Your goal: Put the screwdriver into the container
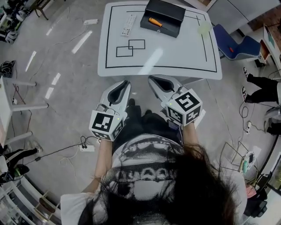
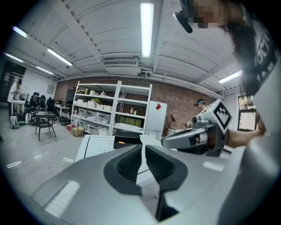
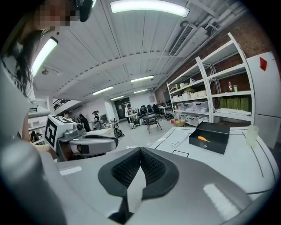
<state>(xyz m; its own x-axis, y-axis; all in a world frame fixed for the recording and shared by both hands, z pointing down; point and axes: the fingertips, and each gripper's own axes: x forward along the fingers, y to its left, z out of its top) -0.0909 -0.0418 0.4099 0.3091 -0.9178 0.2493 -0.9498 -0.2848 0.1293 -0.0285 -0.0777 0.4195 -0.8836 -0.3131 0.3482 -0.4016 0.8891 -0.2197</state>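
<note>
Left gripper (image 1: 124,84) and right gripper (image 1: 152,80) both pinched together, empty; screwdriver (image 1: 154,22) already inside container (image 1: 175,30), well ahead; long axis roughly crosswise, handle leftward; right gripper slightly nearer.

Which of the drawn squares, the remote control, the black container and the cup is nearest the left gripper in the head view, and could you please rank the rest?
From the left gripper:
1. drawn squares, near left part of the table.
2. remote control, far left.
3. black container, far middle.
4. cup, far right.
</note>
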